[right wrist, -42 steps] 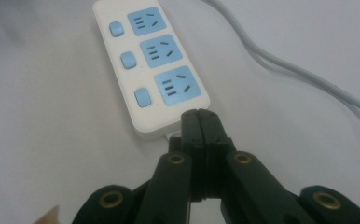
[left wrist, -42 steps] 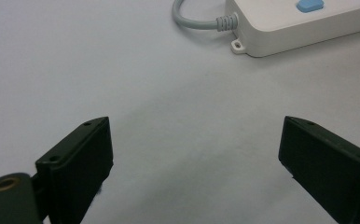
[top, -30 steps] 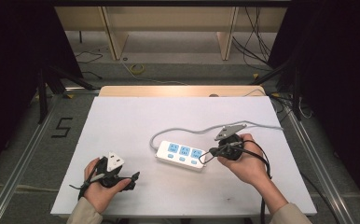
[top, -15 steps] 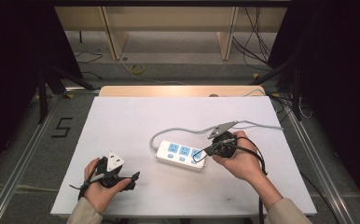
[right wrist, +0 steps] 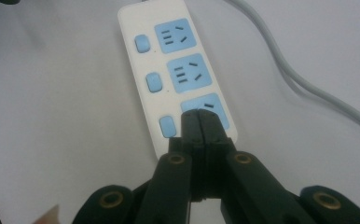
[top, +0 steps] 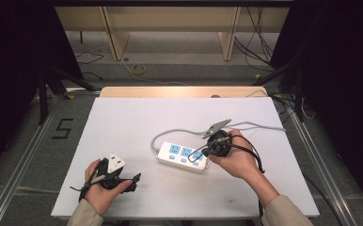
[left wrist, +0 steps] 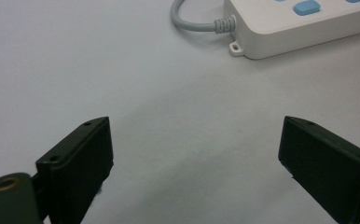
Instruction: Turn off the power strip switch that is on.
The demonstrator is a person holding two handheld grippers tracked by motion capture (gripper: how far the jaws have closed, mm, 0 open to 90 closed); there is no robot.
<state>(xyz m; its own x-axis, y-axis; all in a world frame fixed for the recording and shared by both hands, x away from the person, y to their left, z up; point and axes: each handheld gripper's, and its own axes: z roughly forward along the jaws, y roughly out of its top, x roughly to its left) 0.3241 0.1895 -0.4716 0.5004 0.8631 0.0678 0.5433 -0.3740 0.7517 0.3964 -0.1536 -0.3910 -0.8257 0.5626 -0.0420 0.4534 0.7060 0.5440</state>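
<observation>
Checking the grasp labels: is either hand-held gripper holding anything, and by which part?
Nothing is held. The right hand-held gripper is shut empty over the power strip; the left hand-held gripper is open above bare table.

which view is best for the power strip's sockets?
Right gripper view: the power strip lies lengthwise, three blue sockets and switches sharp, shut right gripper over the nearest. High view shows it whole but small; left gripper view catches one end and cord.
</observation>
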